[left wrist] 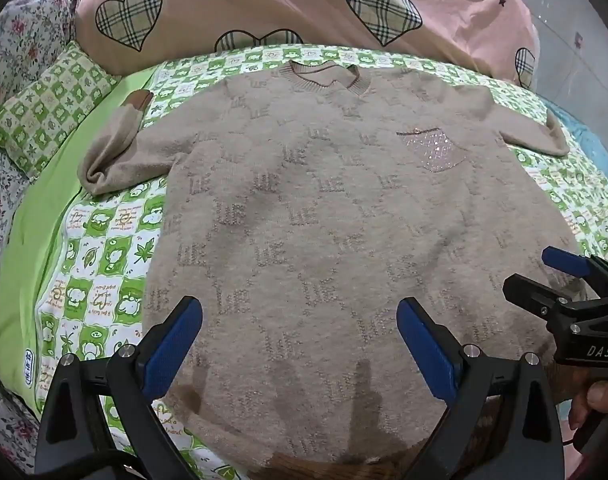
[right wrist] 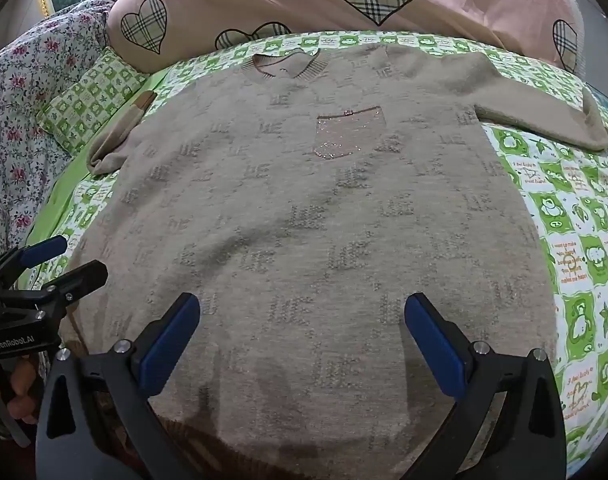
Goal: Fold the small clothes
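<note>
The sweater (left wrist: 336, 208) lies flat, front up, across the middle of the bed (left wrist: 100, 248), collar toward the far edge by the pink quilt (left wrist: 264, 0), hem at the near edge, so its long axis runs away from both grippers. The left gripper (left wrist: 300, 344) and right gripper (right wrist: 302, 340) hover released over the hem, side by side, neither clearly nearer. One sleeve (left wrist: 116, 148) lies bunched toward the pillow (left wrist: 44, 112); the other sleeve (right wrist: 544, 108) reaches toward the bed's right edge, with bare sheet beside it.

Left gripper (left wrist: 300, 344) fingers spread wide, right gripper (right wrist: 302, 342) likewise, both angled downward, nothing held.
</note>
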{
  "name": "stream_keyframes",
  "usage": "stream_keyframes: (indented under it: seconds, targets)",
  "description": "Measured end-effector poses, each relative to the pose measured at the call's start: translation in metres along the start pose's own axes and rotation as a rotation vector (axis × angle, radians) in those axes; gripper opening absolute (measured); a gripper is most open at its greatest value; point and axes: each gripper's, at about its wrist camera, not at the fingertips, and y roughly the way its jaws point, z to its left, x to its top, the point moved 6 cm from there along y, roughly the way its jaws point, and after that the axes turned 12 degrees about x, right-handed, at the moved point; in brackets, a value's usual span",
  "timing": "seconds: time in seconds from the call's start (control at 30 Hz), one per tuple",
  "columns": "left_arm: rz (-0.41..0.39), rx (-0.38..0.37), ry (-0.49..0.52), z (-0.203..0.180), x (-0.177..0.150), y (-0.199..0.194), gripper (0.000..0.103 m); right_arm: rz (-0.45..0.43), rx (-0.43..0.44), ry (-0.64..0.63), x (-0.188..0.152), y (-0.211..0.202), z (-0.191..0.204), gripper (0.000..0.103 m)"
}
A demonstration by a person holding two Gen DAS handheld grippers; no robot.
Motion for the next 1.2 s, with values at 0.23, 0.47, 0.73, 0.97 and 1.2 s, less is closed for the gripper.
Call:
stream_keyframes:
  seconds: [0.23,0.47,0.73,0.97,1.2]
  targets:
    - [0.001,-0.007,-0.009,0.0,-0.0012,0.0,0.098,-0.004,0.004,0.002,0.0007,-0.0005,-0.0003,0.102]
    - [0.04,0.028,0.024,0.0058,-0.0053,0.0043,0.098,-0.002,0.001,-0.001,-0.0007,0.0015,0.004,0.102]
    - [0.032,0.023,0.016,0.0053,-0.0047,0.0046,0.098,-0.009,0.005,0.001,0.0024,-0.0022,-0.0008,0.102]
    - [0.025,0.016,0.007,0.0049,-0.0046,0.0046,0.098,-0.009,0.004,0.005,0.0042,-0.0032,-0.0013,0.102]
    - [-0.021,-0.041,-0.043,0.0015,0.0003,0.0073,0.098,-0.005,-0.003,0.009,0.0065,-0.0046,-0.0042,0.102]
